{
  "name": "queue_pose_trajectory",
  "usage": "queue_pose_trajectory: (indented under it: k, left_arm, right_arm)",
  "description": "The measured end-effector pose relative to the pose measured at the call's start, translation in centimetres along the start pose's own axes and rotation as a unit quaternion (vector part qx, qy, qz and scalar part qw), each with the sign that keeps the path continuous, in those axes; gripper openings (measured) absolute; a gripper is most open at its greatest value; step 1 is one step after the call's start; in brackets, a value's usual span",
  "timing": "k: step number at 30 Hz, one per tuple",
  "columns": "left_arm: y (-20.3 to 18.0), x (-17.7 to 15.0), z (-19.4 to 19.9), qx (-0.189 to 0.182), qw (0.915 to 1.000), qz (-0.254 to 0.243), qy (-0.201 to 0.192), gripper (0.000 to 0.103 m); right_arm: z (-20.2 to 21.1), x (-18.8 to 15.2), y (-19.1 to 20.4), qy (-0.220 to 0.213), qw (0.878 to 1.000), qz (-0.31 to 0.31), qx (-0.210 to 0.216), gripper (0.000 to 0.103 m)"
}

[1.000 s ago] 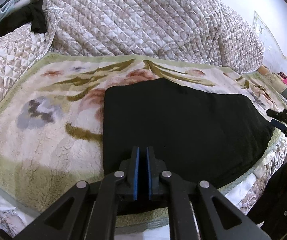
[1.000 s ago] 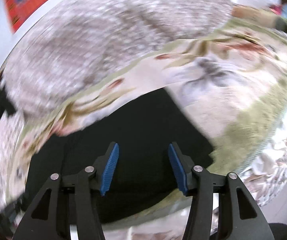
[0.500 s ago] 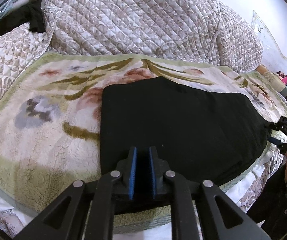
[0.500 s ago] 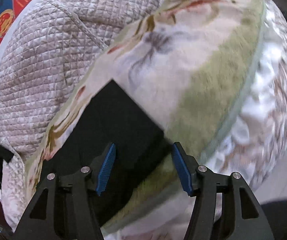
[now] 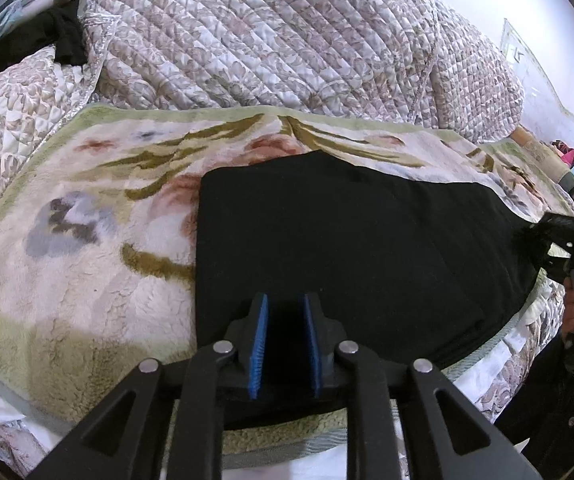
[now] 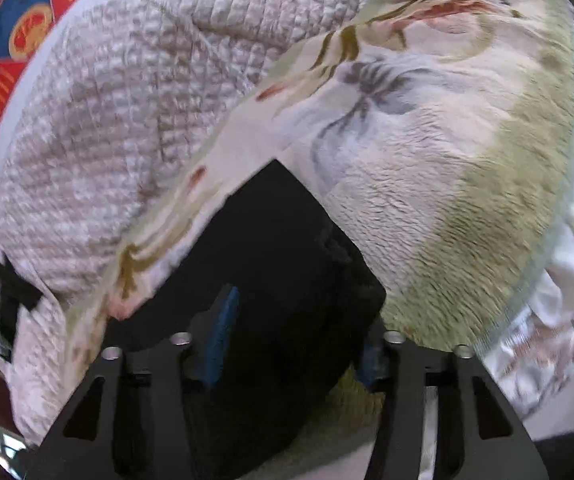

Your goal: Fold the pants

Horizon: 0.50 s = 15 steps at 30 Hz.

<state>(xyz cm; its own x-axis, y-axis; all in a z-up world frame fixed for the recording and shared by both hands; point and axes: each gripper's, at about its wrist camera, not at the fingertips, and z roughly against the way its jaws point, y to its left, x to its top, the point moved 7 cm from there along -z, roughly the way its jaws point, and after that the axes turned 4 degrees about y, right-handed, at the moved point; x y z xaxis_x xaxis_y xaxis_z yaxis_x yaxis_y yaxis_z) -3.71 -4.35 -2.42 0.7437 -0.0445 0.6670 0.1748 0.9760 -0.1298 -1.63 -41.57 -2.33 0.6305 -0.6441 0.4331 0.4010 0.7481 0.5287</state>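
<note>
The black pants [image 5: 347, 248] lie folded flat on a floral plush blanket [image 5: 67, 264]. My left gripper [image 5: 285, 340] sits low over their near edge, its blue pads a small gap apart with dark cloth between them. My right gripper [image 6: 293, 340] is open, its jaws astride the right end of the pants [image 6: 271, 248]. It also shows in the left wrist view [image 5: 559, 236], at the pants' right end.
A quilted cover [image 5: 287, 40] rises behind the blanket. Dark clothes [image 5: 47, 32] lie at the far left. The blanket's near edge [image 5: 287, 440] hangs over the front. A red and blue hanging [image 6: 15, 40] is on the wall.
My left gripper's pads have opened from almost together to a small gap. My right gripper has swung in from the right and closed onto the pants' right end.
</note>
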Motion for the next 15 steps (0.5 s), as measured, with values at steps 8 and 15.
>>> queue_pose_trajectory:
  k: [8,15]
  left_arm:
    - [-0.1,0.7,0.0,0.006,0.9999,-0.002,0.012,0.04]
    - [1.3,1.0,0.2,0.02,0.9996,0.016,0.012,0.045]
  right_arm:
    - [1.8,0.7,2.9,-0.019,0.999,0.046,0.021,0.023]
    - [3.4,0.6,8.8,-0.024,0.992,0.11,0.058,0.022]
